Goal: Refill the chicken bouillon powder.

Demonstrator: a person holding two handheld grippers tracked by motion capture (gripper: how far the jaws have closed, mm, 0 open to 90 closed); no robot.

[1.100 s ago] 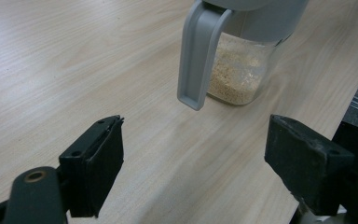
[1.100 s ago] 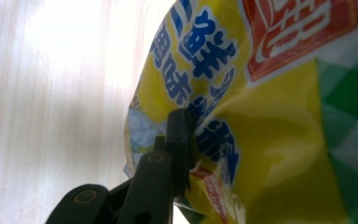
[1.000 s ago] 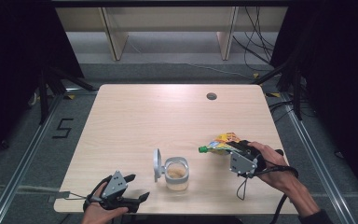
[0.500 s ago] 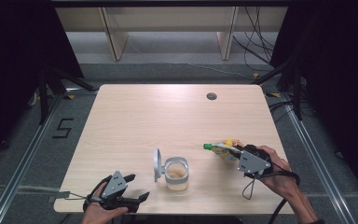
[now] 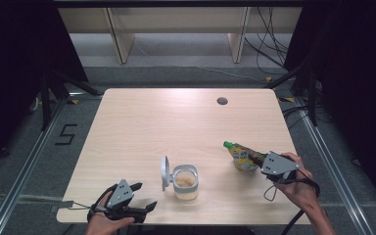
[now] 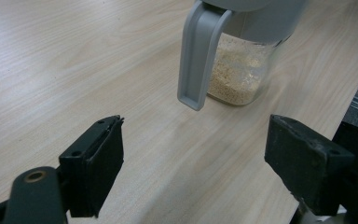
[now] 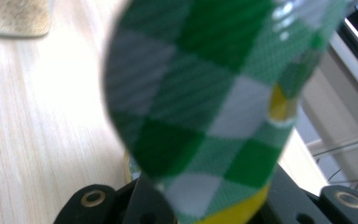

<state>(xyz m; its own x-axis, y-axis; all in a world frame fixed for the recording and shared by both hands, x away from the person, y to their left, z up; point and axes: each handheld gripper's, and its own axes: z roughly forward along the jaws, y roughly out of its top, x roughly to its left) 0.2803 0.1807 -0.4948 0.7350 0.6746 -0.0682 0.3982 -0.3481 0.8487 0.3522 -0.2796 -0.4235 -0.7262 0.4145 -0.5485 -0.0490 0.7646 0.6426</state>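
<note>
The wooden table (image 5: 176,127) carries a glass jar (image 5: 185,181) of pale granules near its front edge, grey lid flipped open. Right of the jar, a green-capped sauce bottle (image 5: 241,154) tilts, clamped at its base in the right gripper (image 5: 260,164); jaws have been closing on it. The left gripper (image 5: 139,196) rests at the front-left, jaws apart, empty. Bottle label blurred in the right gripper view.

The right gripper (image 5: 260,161) and its green-capped bottle (image 5: 241,155) have slid down toward the lower right, nearer the table's front edge.
</note>
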